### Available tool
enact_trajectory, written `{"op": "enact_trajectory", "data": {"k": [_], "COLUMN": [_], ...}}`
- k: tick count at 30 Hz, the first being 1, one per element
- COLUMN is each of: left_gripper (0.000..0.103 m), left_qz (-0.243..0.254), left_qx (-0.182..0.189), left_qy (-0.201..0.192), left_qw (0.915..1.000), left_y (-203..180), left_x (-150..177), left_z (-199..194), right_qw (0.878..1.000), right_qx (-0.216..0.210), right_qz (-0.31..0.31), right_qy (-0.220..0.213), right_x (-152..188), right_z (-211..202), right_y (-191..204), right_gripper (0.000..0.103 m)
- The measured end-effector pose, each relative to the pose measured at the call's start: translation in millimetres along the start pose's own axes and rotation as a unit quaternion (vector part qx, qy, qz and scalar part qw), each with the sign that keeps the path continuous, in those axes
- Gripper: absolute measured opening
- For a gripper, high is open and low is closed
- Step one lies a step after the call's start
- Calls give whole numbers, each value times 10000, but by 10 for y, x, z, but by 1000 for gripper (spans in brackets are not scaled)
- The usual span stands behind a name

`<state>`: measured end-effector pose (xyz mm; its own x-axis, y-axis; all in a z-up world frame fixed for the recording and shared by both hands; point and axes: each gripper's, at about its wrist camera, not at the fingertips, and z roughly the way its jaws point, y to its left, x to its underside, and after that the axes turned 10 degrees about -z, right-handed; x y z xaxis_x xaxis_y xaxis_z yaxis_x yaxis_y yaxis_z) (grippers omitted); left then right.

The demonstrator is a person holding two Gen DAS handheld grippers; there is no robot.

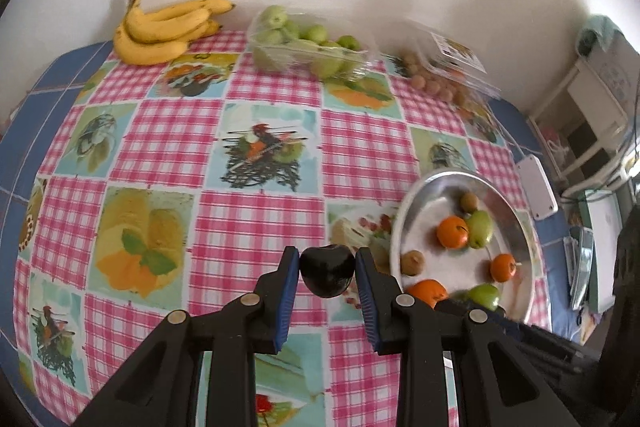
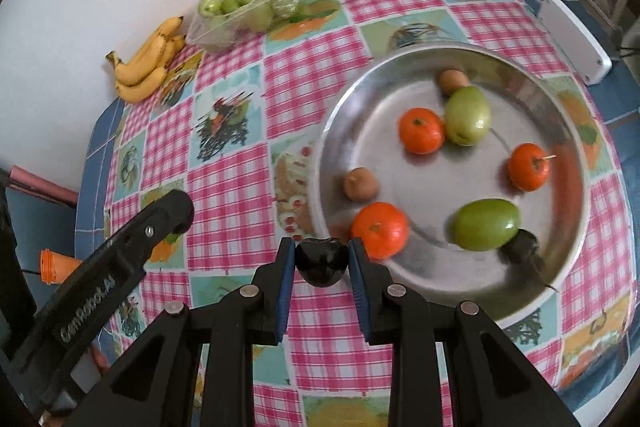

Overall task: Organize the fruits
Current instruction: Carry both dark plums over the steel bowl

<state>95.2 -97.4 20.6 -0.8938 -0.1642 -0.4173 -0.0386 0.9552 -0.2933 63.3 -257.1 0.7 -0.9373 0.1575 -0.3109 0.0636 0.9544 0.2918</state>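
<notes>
My left gripper (image 1: 327, 263) is shut on a dark plum (image 1: 327, 275) above the checked tablecloth, left of the round metal tray (image 1: 516, 223). My right gripper (image 2: 321, 253) is shut on another dark plum (image 2: 321, 263) at the tray's (image 2: 576, 131) near left rim. The tray holds three oranges (image 2: 421, 130), two green fruits (image 2: 486, 225), two small brown fruits (image 2: 361, 183) and a dark plum (image 2: 522, 247) partly hidden behind a green fruit. The left gripper's arm (image 2: 120, 259) shows at the left of the right wrist view.
A bunch of bananas (image 1: 164, 29) lies at the table's far left by the wall. A clear box of green fruits (image 1: 308, 45) and an open clear box of small brown fruits (image 1: 444, 75) stand along the back. A white device (image 2: 574, 39) lies past the tray.
</notes>
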Motion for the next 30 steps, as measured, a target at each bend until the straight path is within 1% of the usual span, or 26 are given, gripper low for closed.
{"op": "enact_trajectory", "data": {"k": [8,13,17,23,30], "left_gripper": [31,31,31,31,31], "left_qz": [447,704,880,991,935], "left_qx": [136,285,367,453,479], "left_qy": [-11,68,72,92,168], "left_qw": [9989,9971,9954,9940,9943], "left_y": [-379,-590,-718,-818,-826], "left_x": [117,172,186,150,83], "left_z": [15,91,173,338,552], "right_qw": [9978,9962,9961,9971,9974], "right_qx": [410,438,428,406,555], "right_qz": [515,742,755,636,450], "right_qy": [-64,-121,-131,-112,-65], "right_x": [4,4,-14,-76,-168], "right_z": [-108,-159,-149,-47,83], "right_y": [-503,-717,-755,-742,-731], "right_gripper": [28,28,28,28,28]}}
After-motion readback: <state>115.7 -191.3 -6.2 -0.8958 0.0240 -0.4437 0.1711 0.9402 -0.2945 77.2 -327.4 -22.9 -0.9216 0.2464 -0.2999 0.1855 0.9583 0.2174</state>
